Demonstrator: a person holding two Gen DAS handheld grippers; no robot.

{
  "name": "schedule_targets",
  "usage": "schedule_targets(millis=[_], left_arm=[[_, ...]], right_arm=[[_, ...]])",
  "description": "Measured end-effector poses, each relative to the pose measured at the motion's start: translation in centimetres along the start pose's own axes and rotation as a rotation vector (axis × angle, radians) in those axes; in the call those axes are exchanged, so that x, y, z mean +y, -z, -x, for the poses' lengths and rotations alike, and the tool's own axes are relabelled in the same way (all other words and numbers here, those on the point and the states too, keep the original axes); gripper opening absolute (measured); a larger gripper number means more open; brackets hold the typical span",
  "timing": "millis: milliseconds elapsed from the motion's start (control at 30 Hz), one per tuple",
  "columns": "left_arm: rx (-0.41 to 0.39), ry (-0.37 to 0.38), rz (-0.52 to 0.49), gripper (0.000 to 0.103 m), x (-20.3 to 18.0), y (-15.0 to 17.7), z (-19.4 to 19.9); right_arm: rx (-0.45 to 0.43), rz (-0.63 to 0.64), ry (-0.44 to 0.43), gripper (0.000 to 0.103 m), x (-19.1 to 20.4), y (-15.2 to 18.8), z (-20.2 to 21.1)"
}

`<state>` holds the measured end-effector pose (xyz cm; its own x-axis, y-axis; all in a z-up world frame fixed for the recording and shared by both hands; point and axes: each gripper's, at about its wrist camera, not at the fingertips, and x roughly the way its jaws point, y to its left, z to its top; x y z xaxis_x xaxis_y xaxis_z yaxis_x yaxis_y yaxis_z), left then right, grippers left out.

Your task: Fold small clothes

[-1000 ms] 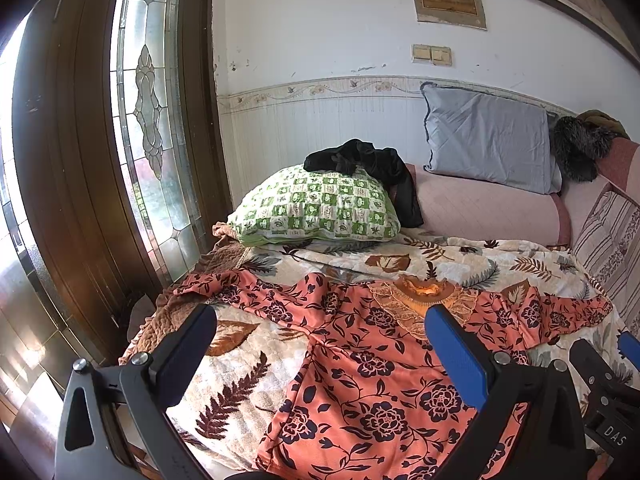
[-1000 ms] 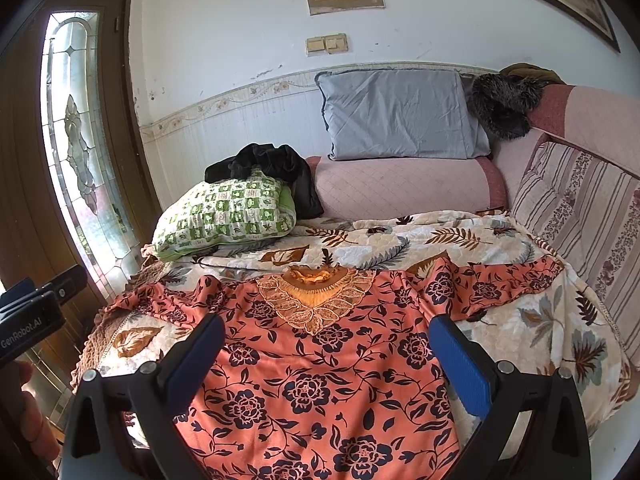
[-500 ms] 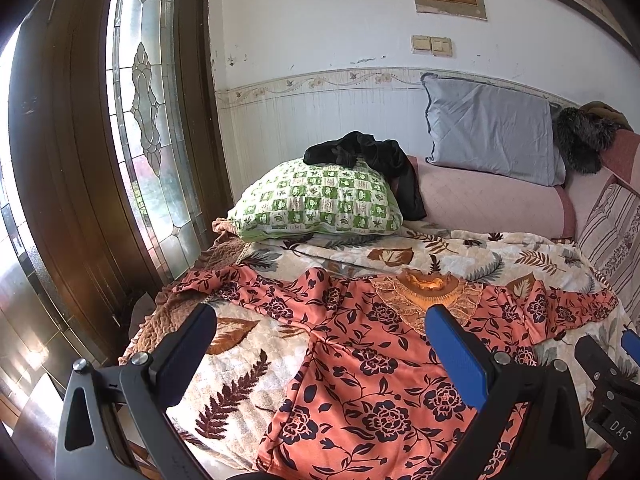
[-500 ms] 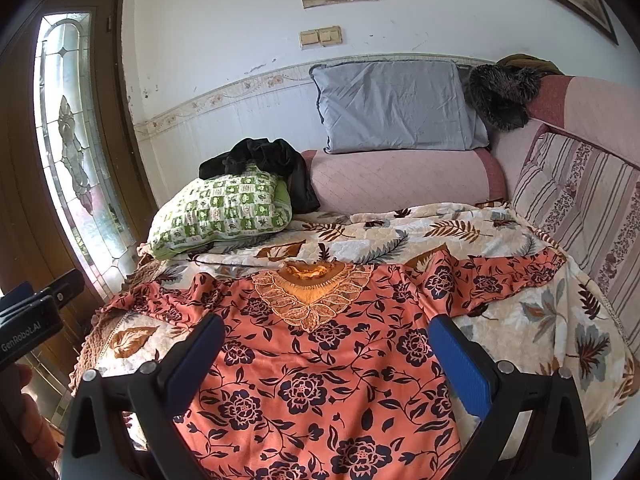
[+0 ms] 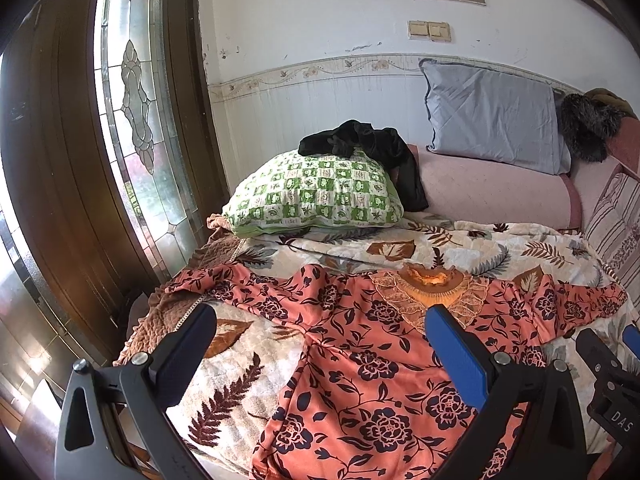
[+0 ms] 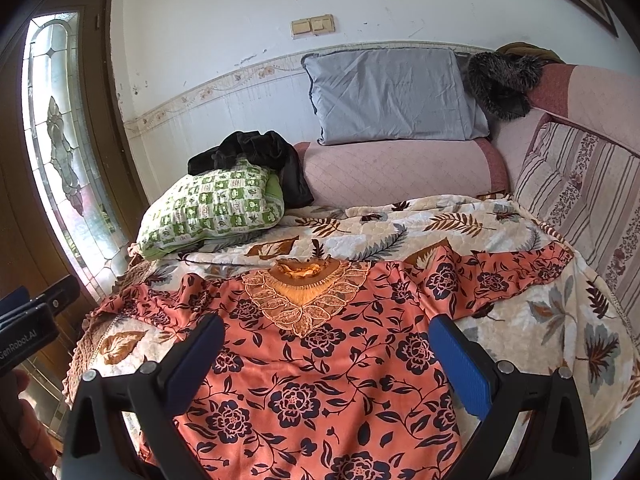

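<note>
An orange blouse with dark flowers (image 5: 360, 364) (image 6: 320, 376) lies spread flat on the leaf-print blanket (image 5: 472, 252) (image 6: 400, 224), sleeves out to both sides, lace neckline (image 6: 304, 292) toward the wall. My left gripper (image 5: 320, 344) is open and empty, held above the blouse's left side. My right gripper (image 6: 326, 348) is open and empty above the blouse's chest. The right gripper's body also shows at the right edge of the left wrist view (image 5: 608, 376). The left gripper's body shows at the left edge of the right wrist view (image 6: 32, 320).
A green checked pillow (image 5: 316, 196) (image 6: 216, 208) with a black garment (image 5: 368, 144) (image 6: 256, 152) on it lies at the back left. A grey pillow (image 5: 492, 116) (image 6: 392, 92) leans on the wall above a pink bolster (image 6: 400, 172). A wooden glazed door (image 5: 132, 120) stands left; striped cushion (image 6: 580, 188) right.
Both views have shifted slightly: the grippers have tilted or risen a little. The blouse lies as before and both grippers stay open.
</note>
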<state>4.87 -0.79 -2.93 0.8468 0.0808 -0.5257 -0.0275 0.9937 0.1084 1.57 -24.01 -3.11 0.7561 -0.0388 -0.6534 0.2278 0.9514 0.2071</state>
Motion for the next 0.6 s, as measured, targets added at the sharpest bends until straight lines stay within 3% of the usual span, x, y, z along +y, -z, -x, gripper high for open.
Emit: schedule_targets(millis=[200, 333, 400, 500, 600], left_arm=[[0.031, -0.01, -0.027, 0.103, -1.8, 0.1, -3.1], [0.076, 0.031, -0.027, 0.103, -4.3, 0.3, -8.4], [0.108, 0.062, -0.019, 0.103, -5.3, 0.5, -11.0], [0.226, 0.126, 0.01, 0.103, -8.0, 1.5, -17.4], [0.303, 0.112, 0.013, 0.103, -11.1, 3.2, -22.7]], right_arm=[[0.026, -0.033, 0.014, 0.103, -1.9, -0.2, -3.5], [0.035, -0.112, -0.019, 0.103, -5.8, -0.4, -7.5], [0.024, -0.216, -0.074, 0.103, -9.8, -0.4, -10.2], [0.042, -0.436, -0.11, 0.103, -17.9, -0.2, -15.4], [0.019, -0.708, -0.093, 0.102, -27.6, 1.1, -18.9]])
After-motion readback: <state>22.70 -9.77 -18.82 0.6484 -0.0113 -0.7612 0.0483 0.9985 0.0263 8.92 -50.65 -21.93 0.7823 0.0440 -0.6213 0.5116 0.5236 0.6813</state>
